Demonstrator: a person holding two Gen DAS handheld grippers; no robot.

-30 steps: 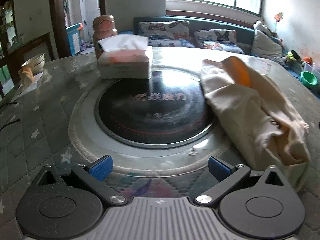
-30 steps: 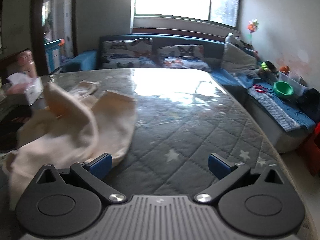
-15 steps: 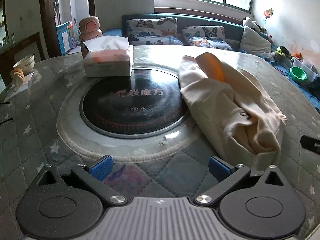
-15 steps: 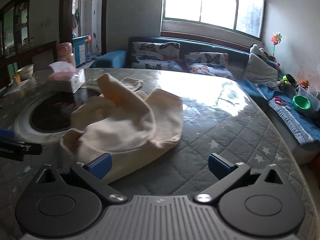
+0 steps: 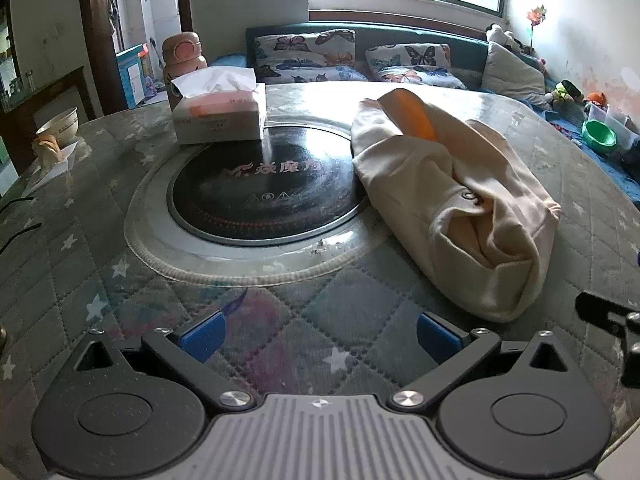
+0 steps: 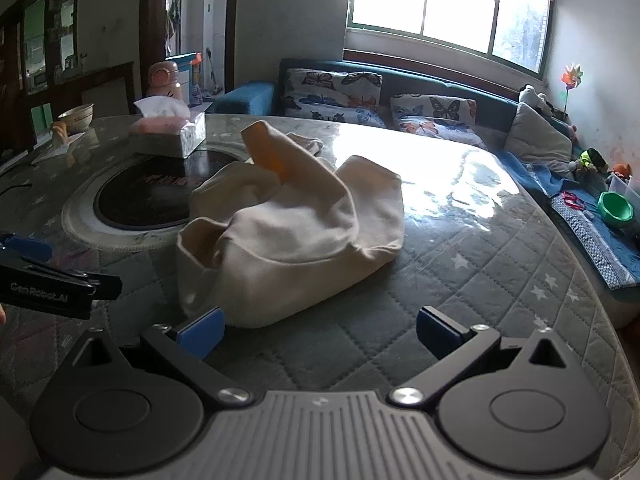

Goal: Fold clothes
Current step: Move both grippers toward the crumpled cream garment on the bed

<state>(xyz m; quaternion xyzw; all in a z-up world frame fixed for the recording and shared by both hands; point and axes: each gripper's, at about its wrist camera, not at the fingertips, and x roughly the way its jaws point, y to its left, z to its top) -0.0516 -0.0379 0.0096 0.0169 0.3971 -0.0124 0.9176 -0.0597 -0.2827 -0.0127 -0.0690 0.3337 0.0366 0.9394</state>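
A cream garment with an orange lining [image 5: 452, 196] lies bunched in a loose roll on the quilted table, to the right of the round black cooktop [image 5: 264, 184]. It also shows in the right wrist view [image 6: 296, 236], just ahead of the fingers. My left gripper [image 5: 318, 338] is open and empty, low over the table's near edge, left of the garment. My right gripper [image 6: 318, 332] is open and empty, with its left fingertip [image 6: 202, 330] close to the garment's near end. The left gripper also shows at the left edge of the right wrist view [image 6: 44, 276].
A tissue box [image 5: 220, 114] and a pink bottle [image 5: 182, 54] stand behind the cooktop. A bowl [image 5: 58, 126] sits at the far left. A sofa with butterfly cushions [image 5: 352, 60] runs behind the table [image 5: 80, 216]. A green bowl [image 6: 616, 210] lies at the right.
Both grippers have pulled back toward the near edge of the table. The right wrist view has swung left, so the garment now sits centred ahead of it. Both stay open.
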